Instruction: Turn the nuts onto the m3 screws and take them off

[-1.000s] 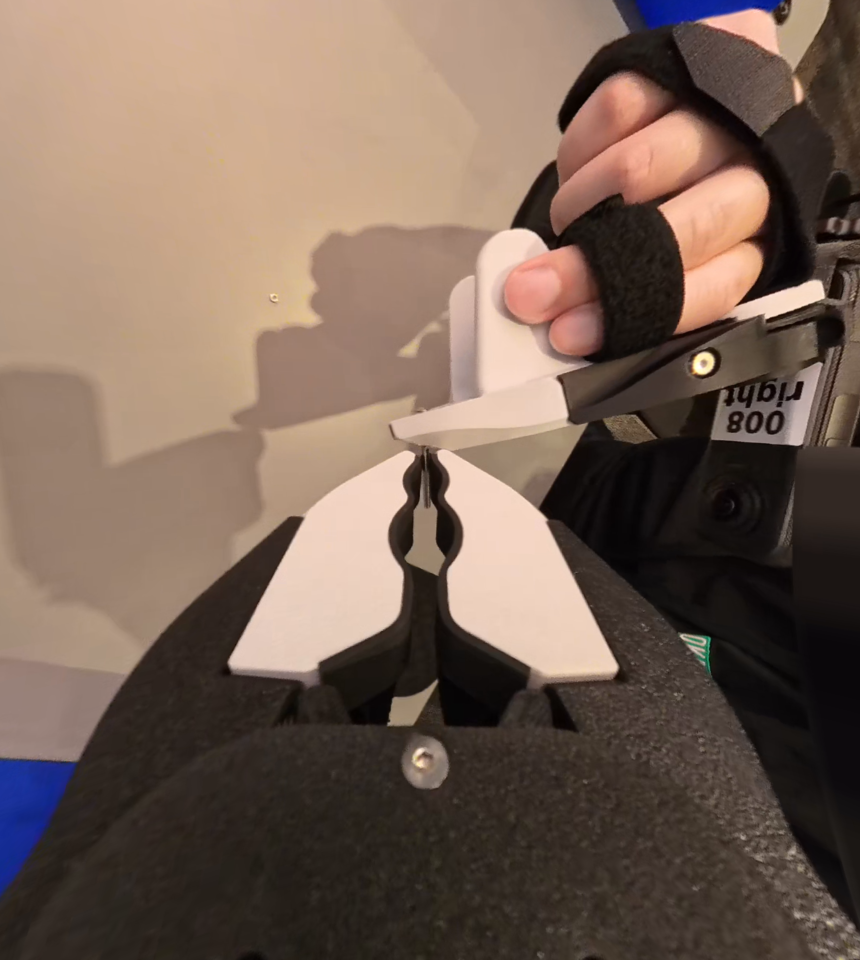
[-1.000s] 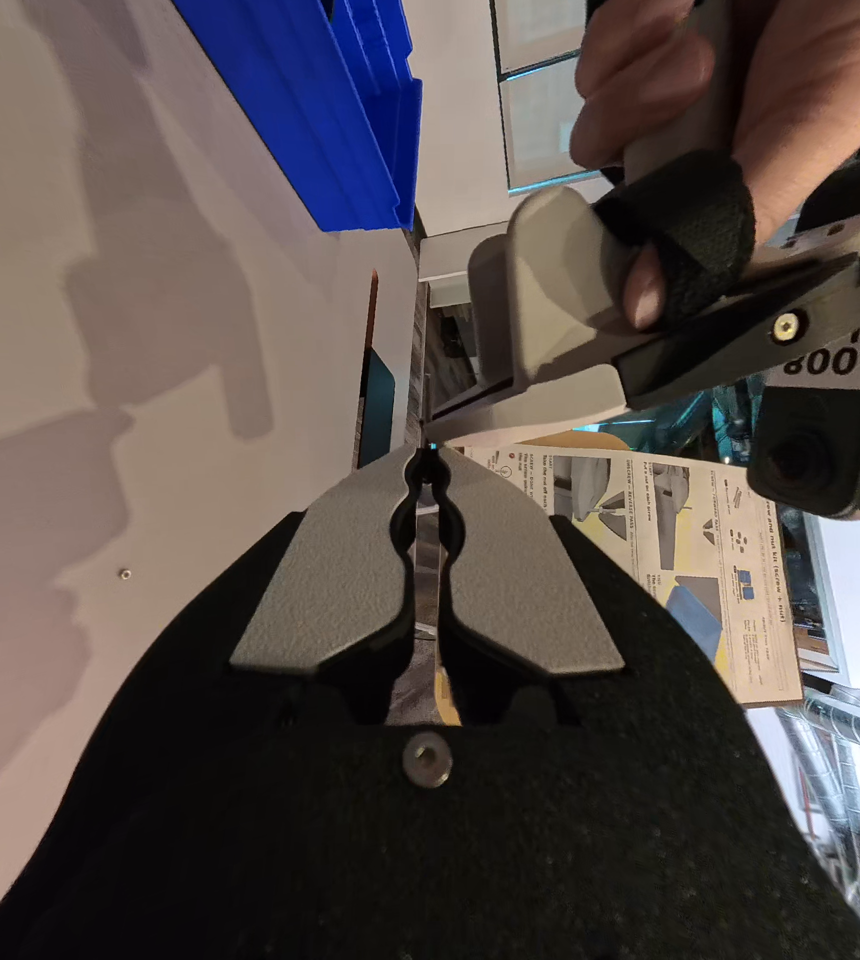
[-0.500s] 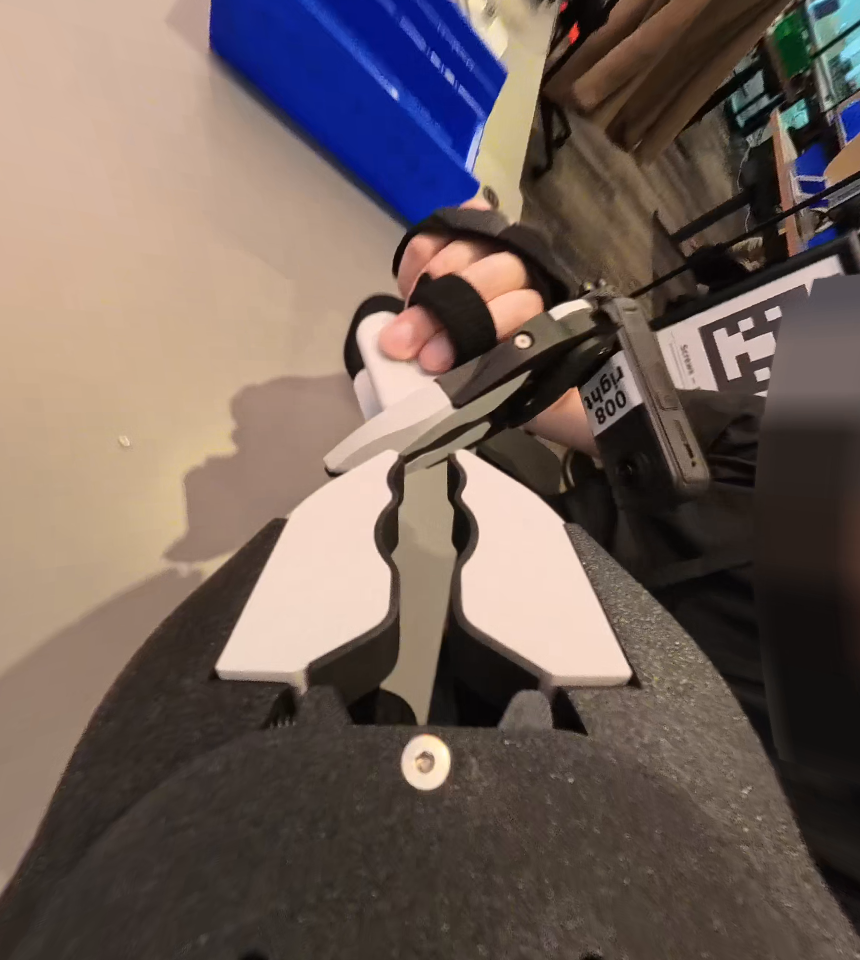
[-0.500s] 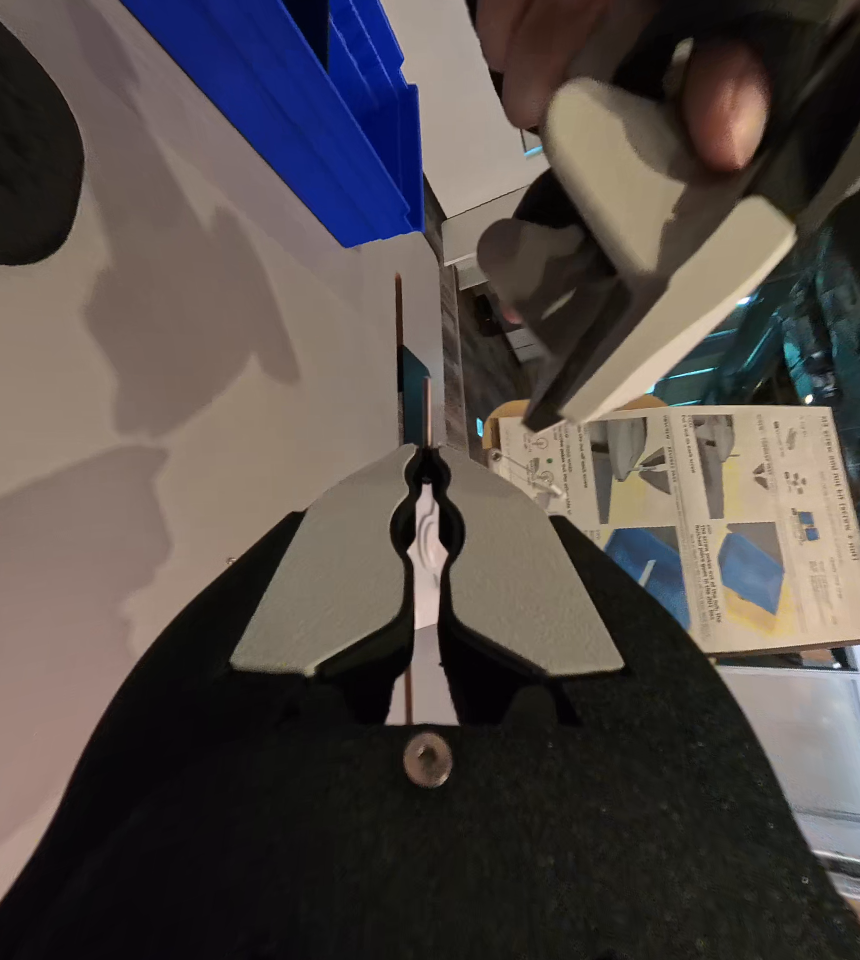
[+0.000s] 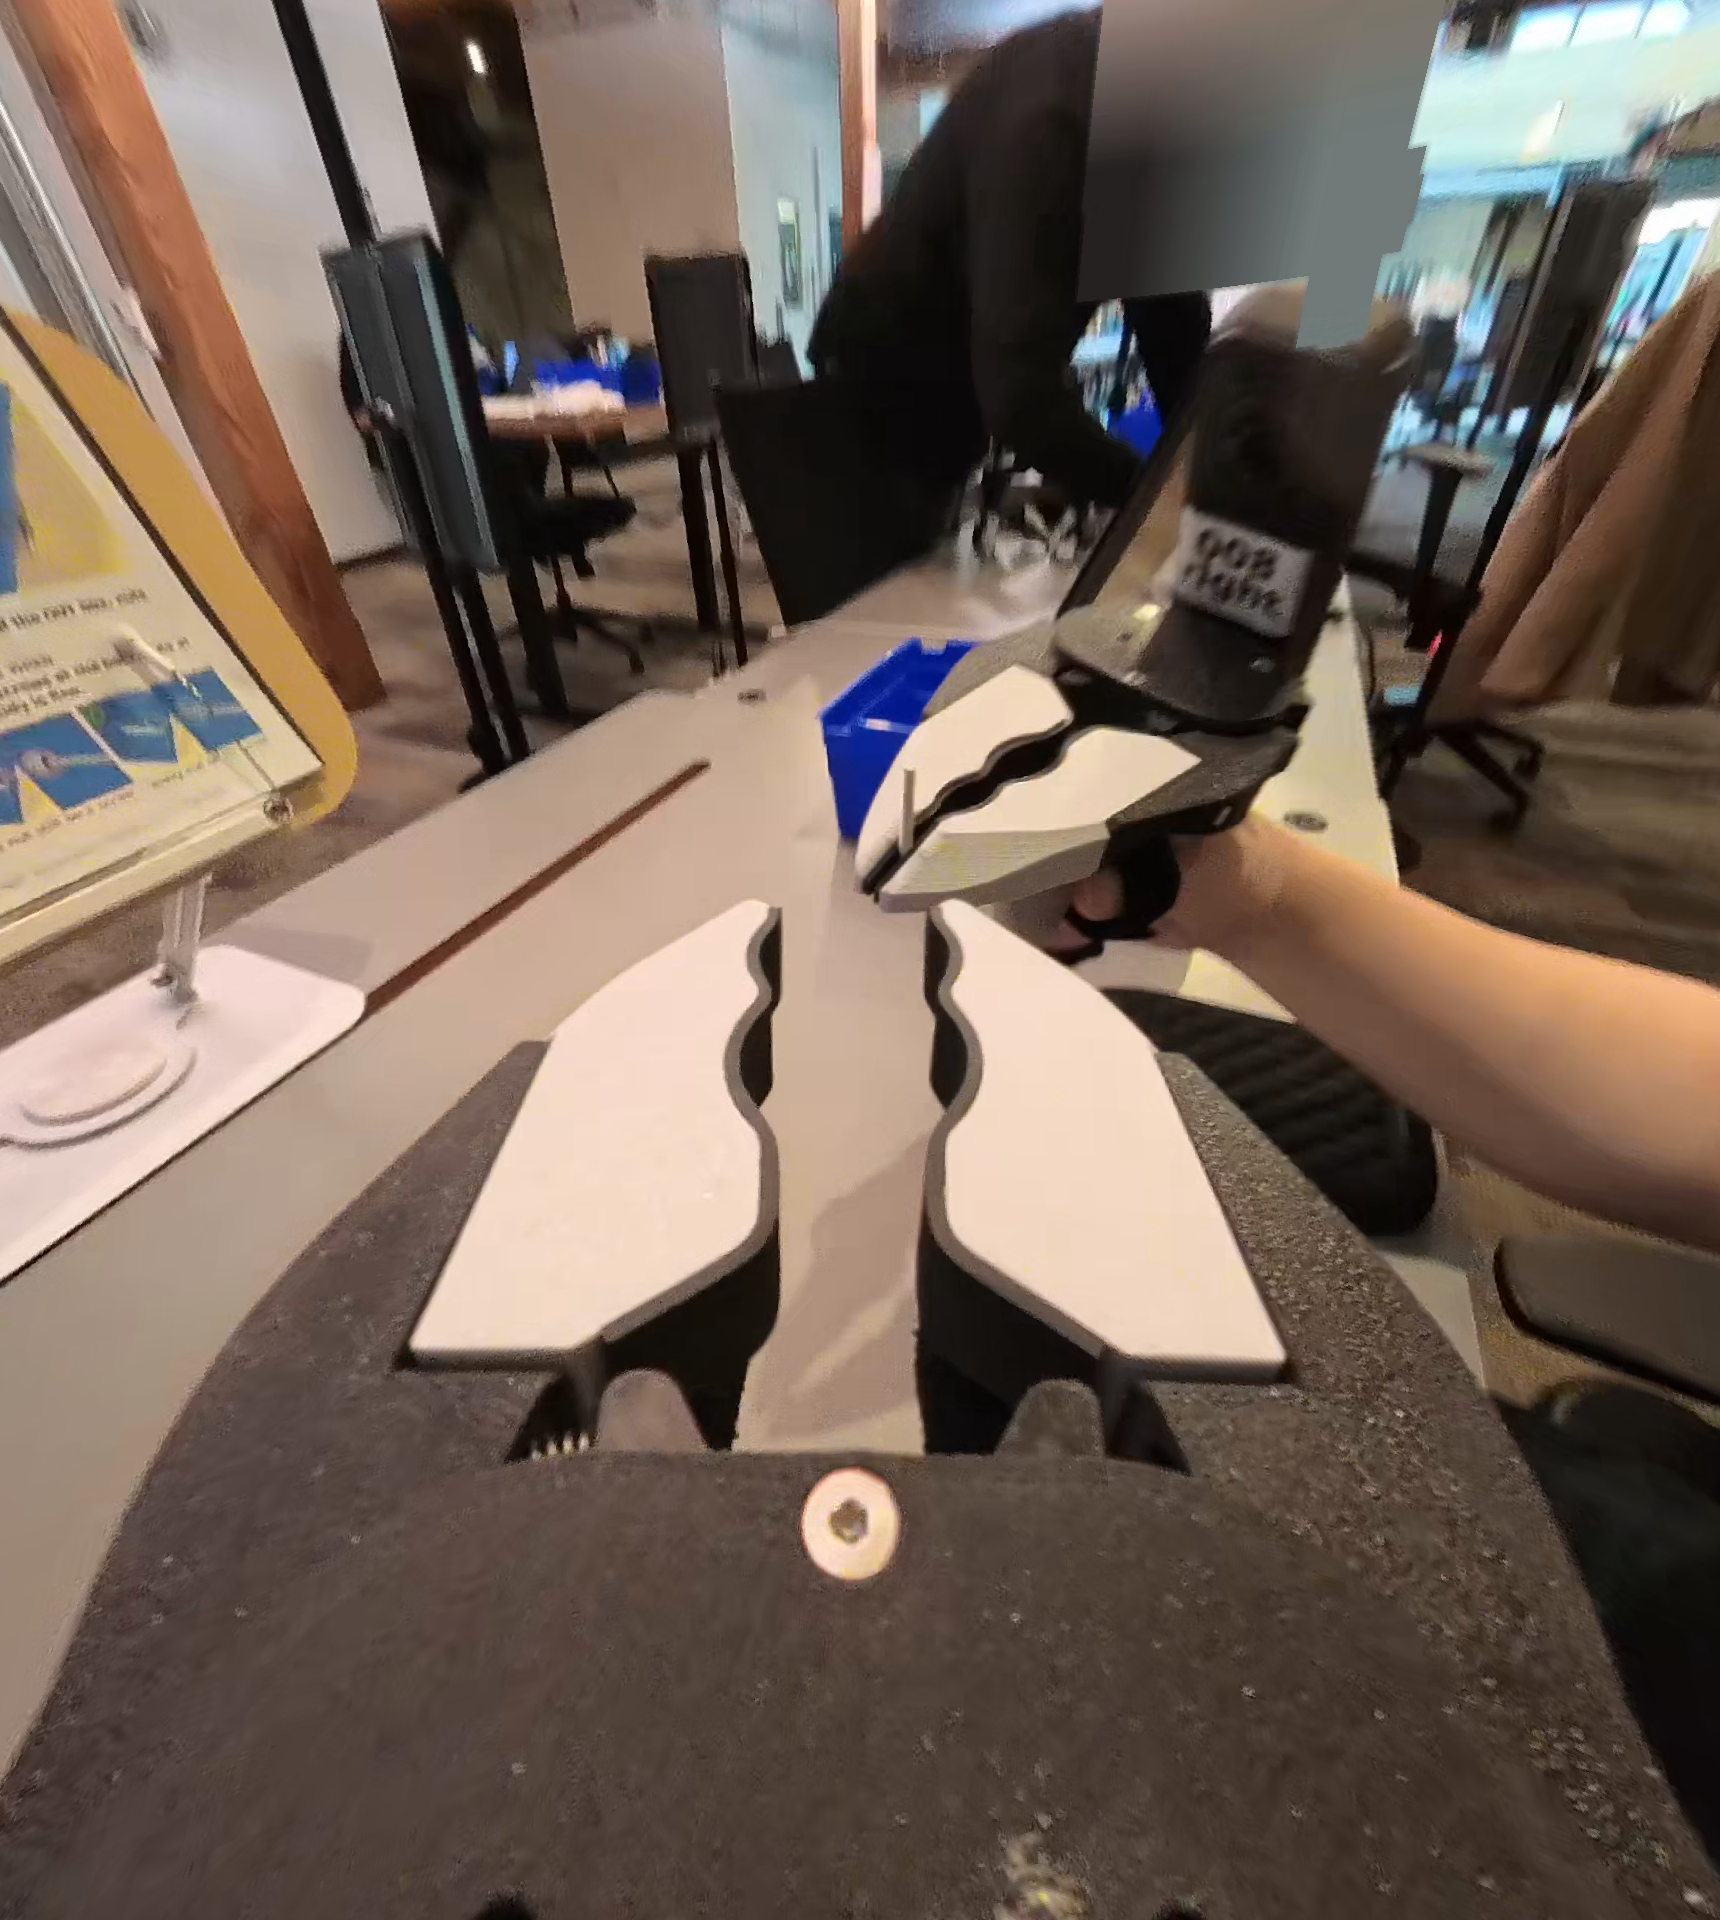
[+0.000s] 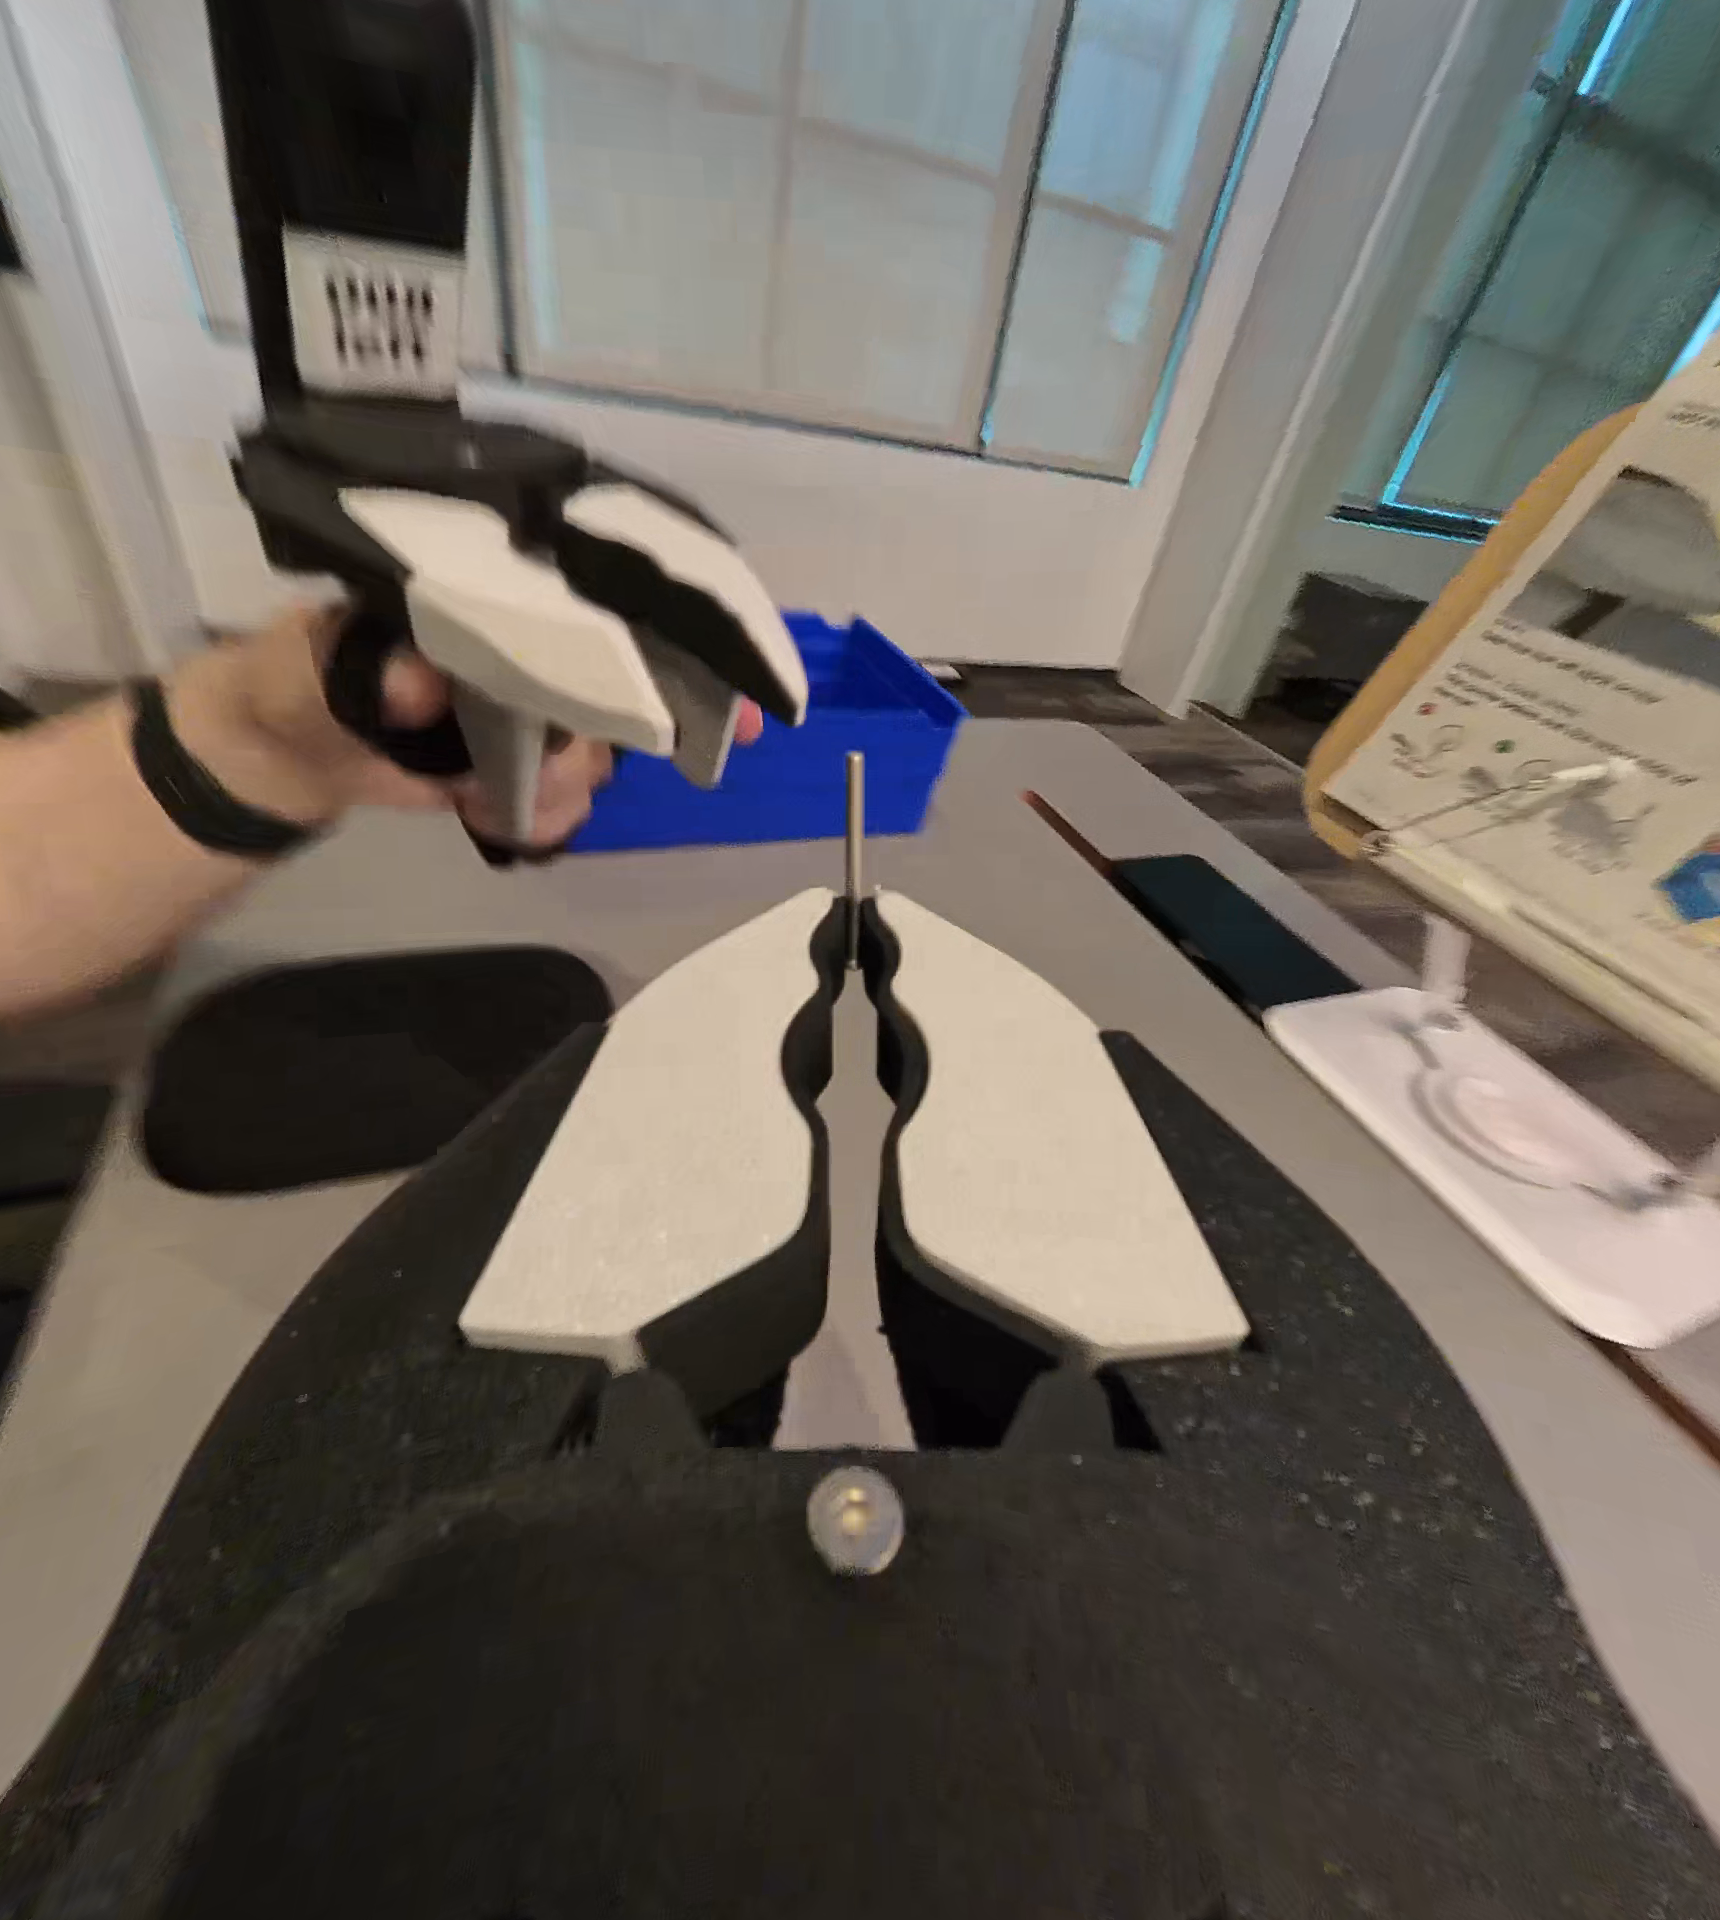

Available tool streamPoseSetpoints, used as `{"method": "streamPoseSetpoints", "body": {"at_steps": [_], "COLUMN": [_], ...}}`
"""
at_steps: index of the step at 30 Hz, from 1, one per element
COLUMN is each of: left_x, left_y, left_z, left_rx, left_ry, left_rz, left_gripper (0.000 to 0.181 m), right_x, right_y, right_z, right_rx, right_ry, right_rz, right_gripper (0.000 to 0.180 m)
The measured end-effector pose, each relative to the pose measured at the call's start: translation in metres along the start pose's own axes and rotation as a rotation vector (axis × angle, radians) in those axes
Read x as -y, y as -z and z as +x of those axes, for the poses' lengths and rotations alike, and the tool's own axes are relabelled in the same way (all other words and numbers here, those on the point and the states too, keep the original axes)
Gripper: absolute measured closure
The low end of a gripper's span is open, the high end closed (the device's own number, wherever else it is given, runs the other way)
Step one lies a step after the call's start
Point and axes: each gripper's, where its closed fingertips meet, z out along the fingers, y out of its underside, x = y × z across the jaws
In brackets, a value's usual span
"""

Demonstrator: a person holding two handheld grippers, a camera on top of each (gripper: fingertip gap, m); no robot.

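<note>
steel screw point(image 6: 853, 831) between right fingers point(image 6: 1032, 1143)

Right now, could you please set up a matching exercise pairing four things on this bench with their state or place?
Things:
1. left gripper
2. right gripper
3. screw
4. blue bin

States or places:
A. stands on the table behind both grippers
B. jaws apart, holding nothing
C. upright, pinched at its lower end
D. jaws closed on a thin metal rod

Pairs: 1-B, 2-D, 3-C, 4-A
</note>
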Motion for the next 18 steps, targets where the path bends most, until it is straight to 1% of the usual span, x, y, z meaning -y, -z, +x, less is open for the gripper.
{"method": "streamPoseSetpoints", "body": {"at_steps": [4,6,8,11,13,18], "left_x": [-0.003,-0.006,-0.006,0.007,0.013,0.003], "left_y": [-0.002,-0.005,-0.008,-0.008,-0.009,-0.019], "left_z": [0.013,0.014,0.015,0.017,0.017,0.019], "left_rx": [0.044,0.042,0.016,-0.004,0.009,0.026], "left_ry": [-0.030,-0.009,0.040,0.078,0.051,-0.009], "left_rz": [0.078,0.085,0.081,0.138,0.154,0.069], "left_gripper": [0.156,0.156,0.156,0.158,0.160,0.160], "right_x": [0.015,0.022,0.018,0.014,0.009,0.008], "right_y": [0.005,0.006,0.004,-0.003,-0.008,-0.011], "right_z": [-0.008,-0.013,-0.014,-0.020,-0.024,-0.031], "right_rx": [0.098,0.164,0.159,0.171,0.166,0.184], "right_ry": [-0.228,-0.292,-0.277,-0.235,-0.196,-0.168], "right_rz": [0.159,0.213,0.193,0.141,0.101,0.075], "right_gripper": [0.178,0.178,0.178,0.178,0.178,0.178]}}
